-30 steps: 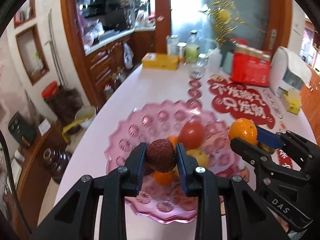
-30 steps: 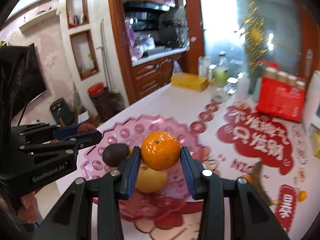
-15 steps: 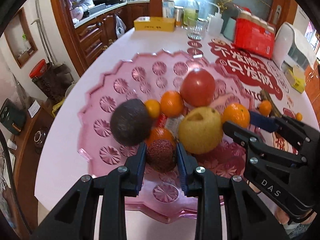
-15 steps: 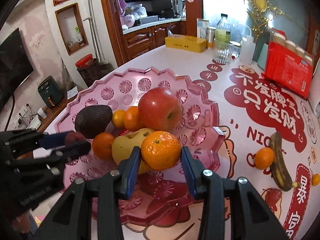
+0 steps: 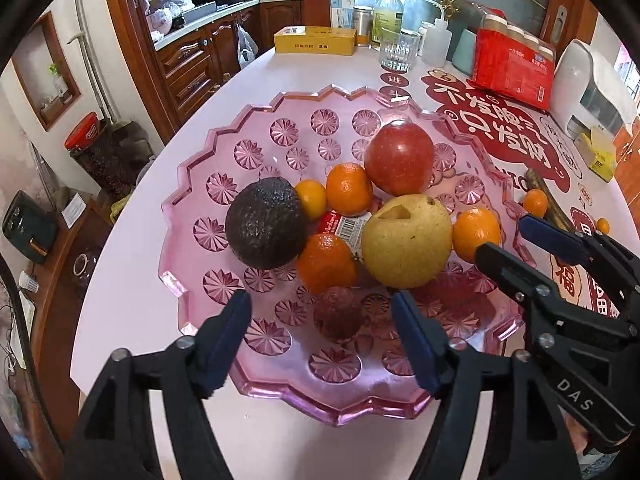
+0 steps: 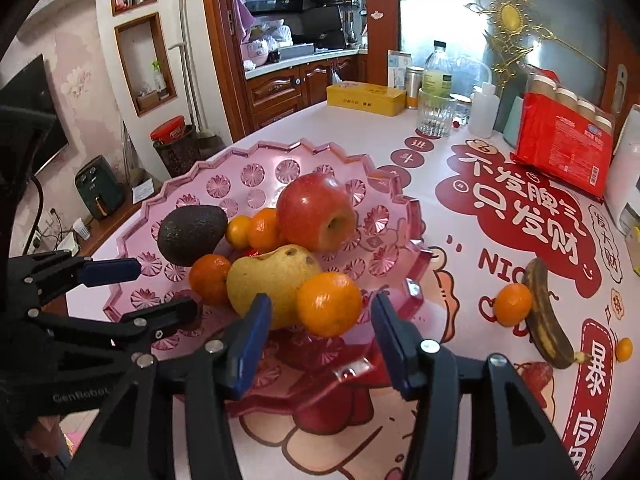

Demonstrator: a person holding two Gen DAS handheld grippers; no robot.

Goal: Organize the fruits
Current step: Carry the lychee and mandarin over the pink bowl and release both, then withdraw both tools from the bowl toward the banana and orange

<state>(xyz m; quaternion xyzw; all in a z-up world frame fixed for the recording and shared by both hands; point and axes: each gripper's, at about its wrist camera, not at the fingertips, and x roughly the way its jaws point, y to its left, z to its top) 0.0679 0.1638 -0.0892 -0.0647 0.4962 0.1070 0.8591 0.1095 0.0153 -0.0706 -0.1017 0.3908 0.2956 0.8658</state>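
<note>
Jaws of the left gripper are opening around a lychee lying near in the pink plate; the right gripper is opening too, its tangerine resting against the pear.

Pink dish: fruit pile crowding its centre, avocado, pear and apple blocking passage across; far-left floor lying bare. Bench: right side obstructed by banana and small orange; far edge walled by glass, bottles, red pack.
</note>
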